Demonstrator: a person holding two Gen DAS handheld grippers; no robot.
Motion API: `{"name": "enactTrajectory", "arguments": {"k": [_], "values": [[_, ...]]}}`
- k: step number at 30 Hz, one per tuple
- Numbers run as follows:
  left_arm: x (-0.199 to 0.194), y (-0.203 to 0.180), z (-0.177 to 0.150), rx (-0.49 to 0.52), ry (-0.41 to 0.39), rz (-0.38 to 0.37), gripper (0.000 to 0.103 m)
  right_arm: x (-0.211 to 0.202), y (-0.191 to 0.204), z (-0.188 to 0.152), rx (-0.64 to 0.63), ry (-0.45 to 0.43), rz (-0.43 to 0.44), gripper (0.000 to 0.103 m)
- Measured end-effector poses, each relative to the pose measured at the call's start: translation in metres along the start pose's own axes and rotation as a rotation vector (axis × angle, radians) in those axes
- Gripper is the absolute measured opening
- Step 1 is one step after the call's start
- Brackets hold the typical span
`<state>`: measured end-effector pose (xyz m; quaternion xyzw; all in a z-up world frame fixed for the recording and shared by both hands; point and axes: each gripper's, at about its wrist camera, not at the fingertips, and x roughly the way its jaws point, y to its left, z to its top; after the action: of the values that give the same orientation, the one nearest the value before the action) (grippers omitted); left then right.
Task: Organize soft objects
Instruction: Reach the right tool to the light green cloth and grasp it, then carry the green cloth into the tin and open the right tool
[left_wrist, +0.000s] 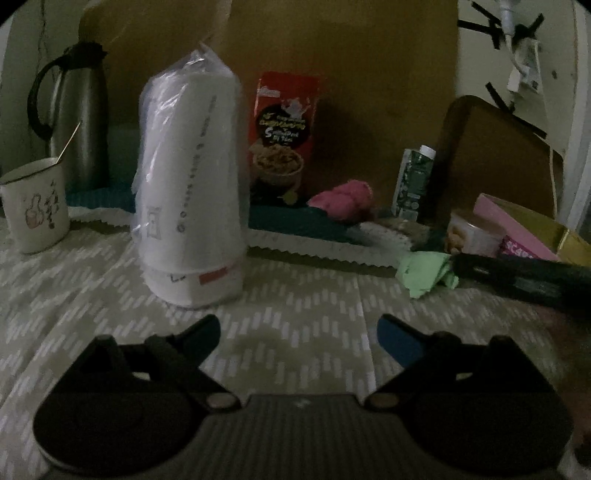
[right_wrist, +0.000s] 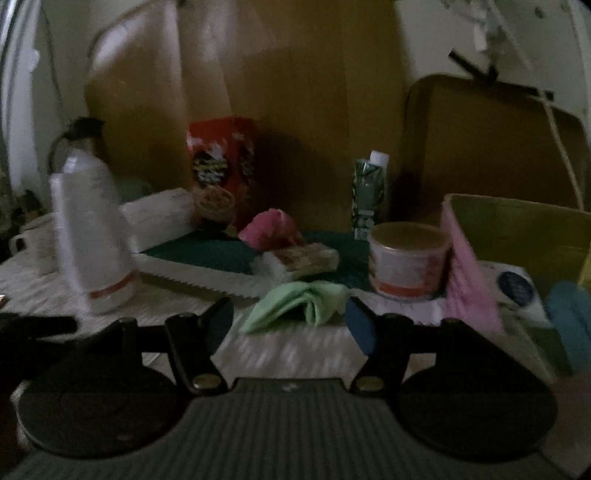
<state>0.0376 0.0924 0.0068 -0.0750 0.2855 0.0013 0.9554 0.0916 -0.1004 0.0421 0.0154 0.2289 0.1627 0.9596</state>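
Note:
A crumpled light green cloth lies on the patterned tablecloth just ahead of my right gripper, which is open and empty, its fingers either side of the cloth's near edge. The cloth also shows in the left wrist view, with the right gripper's dark body beside it. A pink soft bundle sits on the green mat behind; it also shows in the left wrist view. A sponge lies beside it. My left gripper is open and empty above the tablecloth.
A plastic-wrapped stack of white cups stands ahead left. A mug, a steel flask, a red cereal box, a small carton, a tub and an open pink box surround the area.

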Motion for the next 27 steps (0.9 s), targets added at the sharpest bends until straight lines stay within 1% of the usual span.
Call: {"name": "enactTrajectory", "arguments": {"k": [3, 4, 5, 6, 7, 8, 9, 11, 12, 14, 15, 17, 19, 24, 27], "values": [[0.001, -0.003, -0.001, 0.007, -0.006, -0.002, 0.095, 0.035, 0.003, 0.005, -0.017, 0.053, -0.041, 0.069], [0.002, -0.003, -0.001, 0.005, -0.007, -0.005, 0.095, 0.047, 0.003, 0.006, -0.024, 0.08, -0.055, 0.068], [0.002, -0.003, -0.001, 0.001, -0.007, -0.009, 0.095, 0.059, 0.002, 0.006, -0.021, 0.126, -0.058, 0.065], [0.002, -0.002, -0.001, -0.004, -0.005, -0.012, 0.095, 0.065, -0.001, 0.006, -0.001, 0.176, -0.041, 0.054], [0.003, -0.001, -0.001, -0.011, -0.004, -0.014, 0.095, 0.069, -0.003, 0.008, 0.012, 0.192, -0.019, 0.054], [0.003, 0.0, -0.001, -0.018, -0.005, -0.016, 0.095, 0.07, -0.003, 0.008, 0.002, 0.191, -0.016, 0.048], [0.002, 0.001, -0.001, -0.025, -0.008, -0.017, 0.096, 0.068, -0.001, 0.007, -0.014, 0.188, -0.016, 0.037], [0.001, 0.002, -0.001, -0.029, -0.011, -0.018, 0.096, 0.061, 0.004, 0.004, -0.047, 0.179, -0.006, 0.021], [0.001, 0.002, -0.001, -0.028, -0.011, -0.02, 0.096, 0.056, 0.008, 0.001, -0.063, 0.175, -0.01, 0.015], [0.001, 0.002, -0.001, -0.026, -0.009, -0.025, 0.096, 0.043, 0.013, -0.003, -0.066, 0.185, 0.001, 0.01], [0.001, 0.002, -0.001, -0.026, -0.01, -0.026, 0.097, 0.034, 0.012, -0.006, -0.045, 0.199, 0.026, 0.009], [0.0, 0.002, -0.001, -0.025, -0.01, -0.031, 0.098, 0.019, 0.008, -0.012, -0.001, 0.223, 0.107, 0.008], [0.0, 0.003, -0.002, -0.023, -0.006, -0.035, 0.1, -0.002, 0.007, -0.022, 0.009, 0.233, 0.155, 0.008], [-0.001, 0.001, -0.002, -0.017, 0.002, -0.03, 0.1, -0.062, 0.012, -0.05, -0.035, 0.207, 0.226, 0.007], [0.001, 0.002, -0.001, -0.027, 0.015, -0.033, 0.101, -0.087, 0.02, -0.063, -0.081, 0.176, 0.234, 0.007]]}}
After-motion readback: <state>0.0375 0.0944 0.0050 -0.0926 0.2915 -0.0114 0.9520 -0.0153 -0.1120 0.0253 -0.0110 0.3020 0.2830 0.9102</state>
